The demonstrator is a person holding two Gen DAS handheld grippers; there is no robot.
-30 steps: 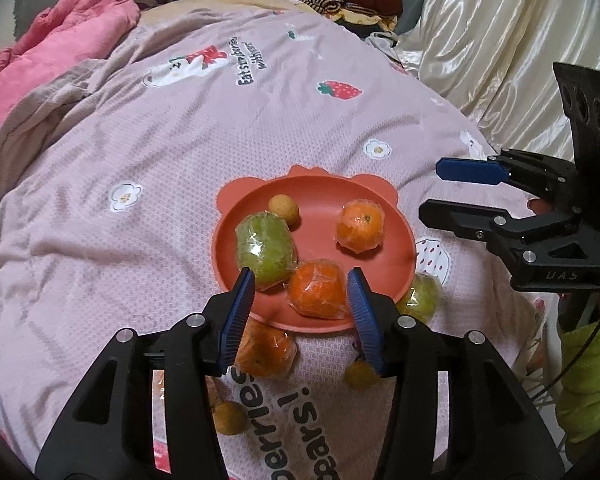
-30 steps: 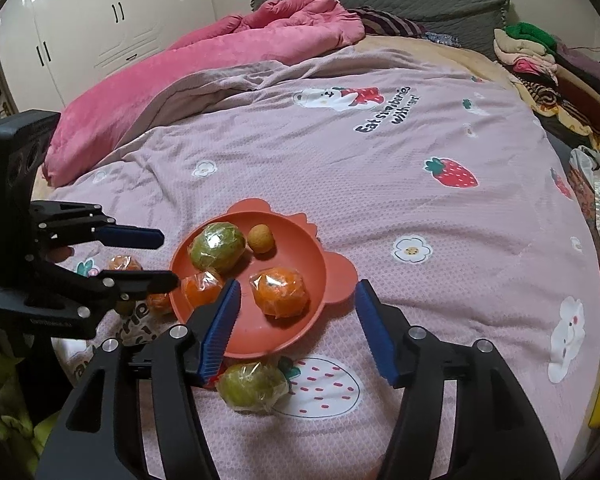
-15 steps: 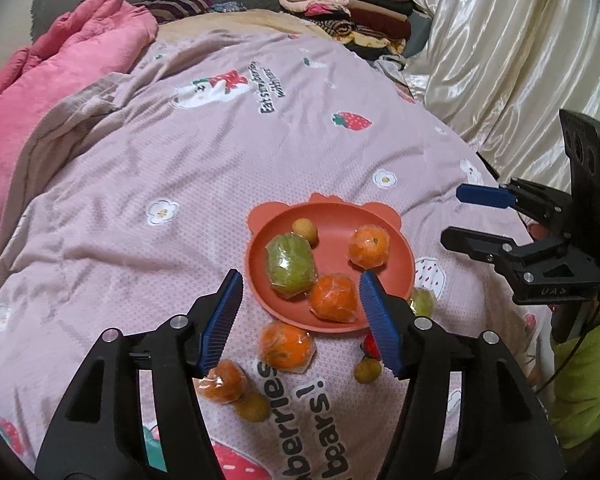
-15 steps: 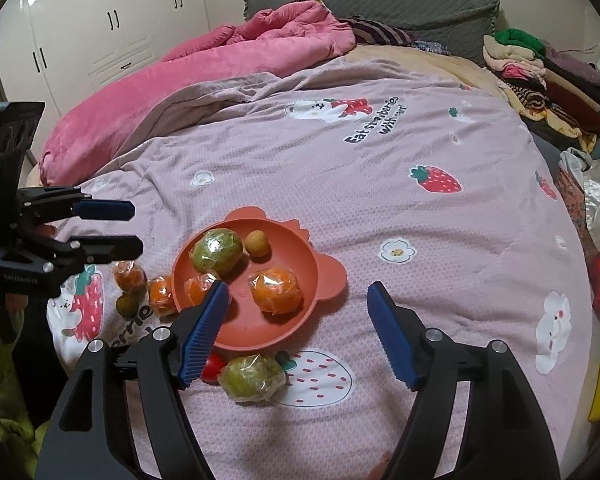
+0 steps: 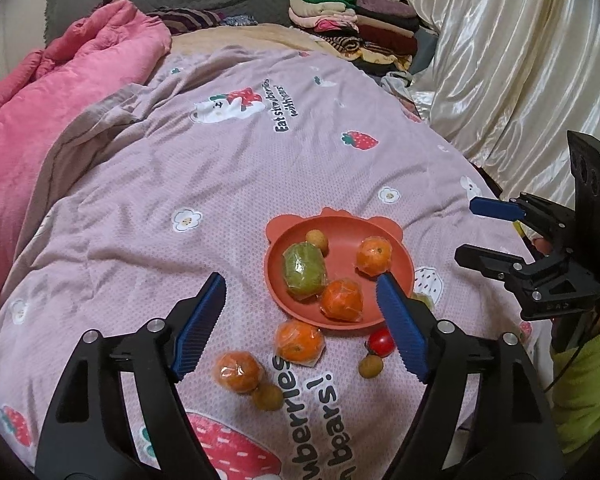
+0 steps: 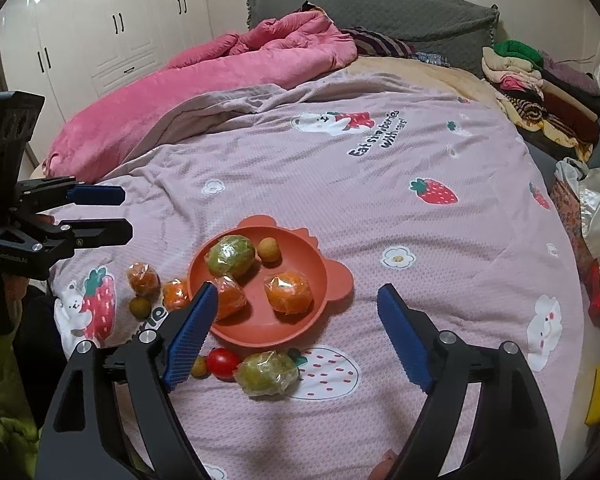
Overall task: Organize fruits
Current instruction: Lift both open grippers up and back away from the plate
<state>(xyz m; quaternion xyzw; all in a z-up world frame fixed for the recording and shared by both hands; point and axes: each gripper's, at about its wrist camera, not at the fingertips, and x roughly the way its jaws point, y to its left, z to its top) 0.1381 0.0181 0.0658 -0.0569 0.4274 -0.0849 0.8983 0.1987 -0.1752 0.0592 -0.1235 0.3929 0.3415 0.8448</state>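
An orange bear-shaped plate (image 5: 342, 240) (image 6: 328, 280) lies on the bedspread and holds a wrapped green fruit (image 5: 303, 268), two wrapped oranges (image 5: 374, 256) and a small yellow fruit (image 5: 317, 239). On the cover beside it lie two wrapped oranges (image 5: 299, 340), a red tomato (image 5: 381, 342) (image 6: 223, 362), small brown fruits (image 5: 371, 366) and a wrapped green fruit (image 6: 267, 372). My left gripper (image 5: 300, 320) is open and empty, above the loose fruit. My right gripper (image 6: 296, 334) is open and empty, over the plate's near rim.
A pink quilt (image 6: 220, 76) is bunched at the far left of the bed. Folded clothes (image 6: 540, 80) are stacked at the far right. A grey headboard (image 6: 364, 12), white wardrobes (image 6: 100, 32) and a cream curtain (image 5: 520, 60) surround the bed.
Both grippers have drawn back and risen away from the plate, so more of the bed and loose fruit shows. Both stay open and empty.
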